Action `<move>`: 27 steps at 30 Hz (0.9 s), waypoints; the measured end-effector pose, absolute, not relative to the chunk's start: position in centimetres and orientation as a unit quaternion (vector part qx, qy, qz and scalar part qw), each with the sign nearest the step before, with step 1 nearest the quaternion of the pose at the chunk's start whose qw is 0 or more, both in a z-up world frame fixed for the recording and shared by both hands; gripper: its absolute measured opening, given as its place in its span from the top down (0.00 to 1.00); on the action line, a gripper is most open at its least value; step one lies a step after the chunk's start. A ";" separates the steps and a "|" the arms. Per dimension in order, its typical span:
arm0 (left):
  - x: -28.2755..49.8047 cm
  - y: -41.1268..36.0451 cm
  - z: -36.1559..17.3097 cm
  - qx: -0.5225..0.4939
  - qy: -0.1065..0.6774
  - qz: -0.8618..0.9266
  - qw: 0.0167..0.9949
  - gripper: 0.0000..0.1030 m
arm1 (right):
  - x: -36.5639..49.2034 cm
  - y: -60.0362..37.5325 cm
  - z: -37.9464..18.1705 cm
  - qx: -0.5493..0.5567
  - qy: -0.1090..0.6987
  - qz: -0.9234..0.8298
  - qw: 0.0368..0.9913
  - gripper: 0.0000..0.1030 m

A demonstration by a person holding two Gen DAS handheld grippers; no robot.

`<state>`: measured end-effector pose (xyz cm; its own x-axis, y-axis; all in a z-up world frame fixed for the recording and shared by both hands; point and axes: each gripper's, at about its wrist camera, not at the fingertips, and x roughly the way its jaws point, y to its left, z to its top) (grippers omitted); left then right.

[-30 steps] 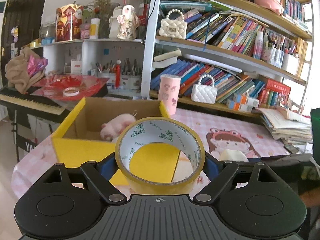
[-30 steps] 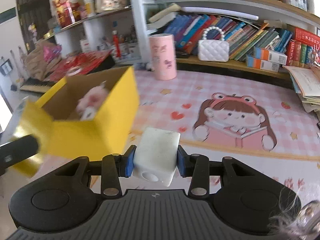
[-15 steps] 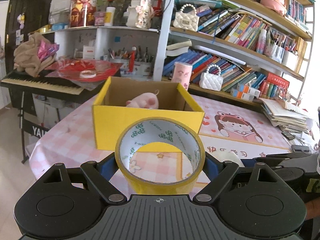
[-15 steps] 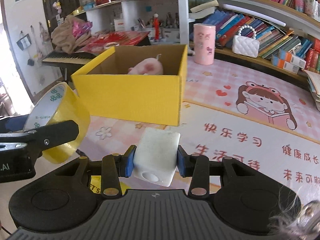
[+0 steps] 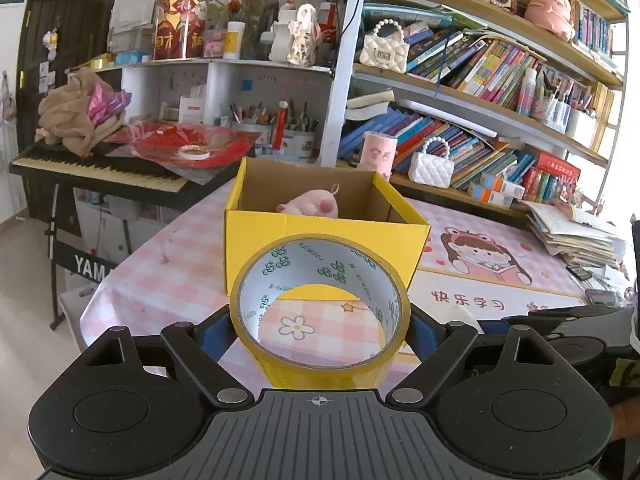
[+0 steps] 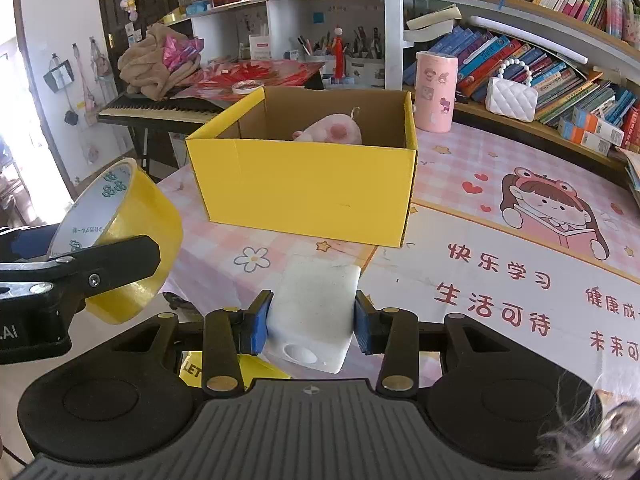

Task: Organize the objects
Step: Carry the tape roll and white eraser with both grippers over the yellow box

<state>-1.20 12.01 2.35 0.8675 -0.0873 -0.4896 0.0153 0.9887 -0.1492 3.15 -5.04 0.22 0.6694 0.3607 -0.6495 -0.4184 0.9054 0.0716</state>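
My left gripper (image 5: 320, 330) is shut on a wide roll of yellow tape (image 5: 320, 372), held with its hole facing the camera; the same tape roll (image 6: 120, 236) shows at the left of the right wrist view. My right gripper (image 6: 310, 322) is shut on a white cube (image 6: 316, 304) with a round hole in its near face. Beyond both stands an open yellow cardboard box (image 5: 320, 236) on the pink checked tablecloth (image 5: 180, 276); the box (image 6: 304, 188) holds a pink plush toy (image 6: 332, 130). Both grippers hover short of the box's near wall.
A pink cup (image 6: 435, 92) and a white quilted handbag (image 6: 511, 96) stand behind the box by crowded bookshelves (image 5: 500, 80). A keyboard piano (image 5: 100, 172) with red wrapping stands left of the table. A stack of papers (image 5: 576, 236) lies at the right.
Both grippers have drawn back from the box, which now looks smaller and farther away. The tape roll and the white cube stay gripped as before.
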 end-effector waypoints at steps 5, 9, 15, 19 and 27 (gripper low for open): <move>-1.1 12.3 2.5 -0.067 0.251 -0.034 0.965 0.15 | 3.0 -4.6 0.4 -0.040 0.343 0.208 0.915 0.62; -1.1 12.5 2.6 -0.063 0.246 -0.041 0.966 0.15 | 3.1 -4.5 0.6 -0.037 0.341 0.201 0.918 0.62; -0.6 13.0 2.9 -0.067 0.237 -0.041 0.968 0.15 | 3.4 -4.2 0.8 -0.041 0.339 0.200 0.918 0.62; 0.5 13.0 3.5 -0.069 0.224 -0.043 0.971 0.15 | 4.3 -4.0 1.4 -0.049 0.328 0.198 0.922 0.63; 4.9 12.9 5.6 -0.072 0.187 -0.037 0.979 0.15 | 8.6 -4.0 4.4 -0.043 0.288 0.191 0.937 0.63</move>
